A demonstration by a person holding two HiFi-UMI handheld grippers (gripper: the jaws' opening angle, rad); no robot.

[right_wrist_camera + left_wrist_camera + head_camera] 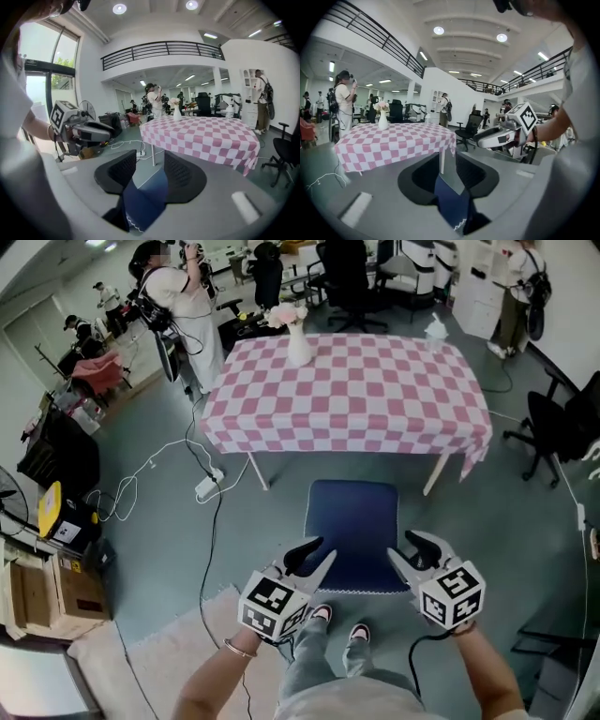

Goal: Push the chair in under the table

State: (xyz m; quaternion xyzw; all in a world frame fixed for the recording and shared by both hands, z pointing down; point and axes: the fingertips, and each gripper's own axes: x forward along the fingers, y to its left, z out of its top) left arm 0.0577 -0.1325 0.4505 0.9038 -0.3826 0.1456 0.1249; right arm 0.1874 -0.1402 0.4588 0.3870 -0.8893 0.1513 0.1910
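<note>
The blue chair [352,531] stands on the floor just in front of the table [352,390], which has a pink-and-white checked cloth; the seat is outside the table. My left gripper [326,547] hovers at the chair's near left corner and my right gripper [400,544] at its near right corner. Both are open with nothing pressed between the pads. In the left gripper view the chair [450,201] shows through the gap of the left gripper [449,176]. The right gripper [146,176] likewise frames the chair [140,199].
A white vase [298,341] with flowers stands at the table's far edge. A power strip and cables [204,487] lie on the floor left of the table. A black office chair [553,427] stands at right, boxes [47,587] at left. People stand beyond the table.
</note>
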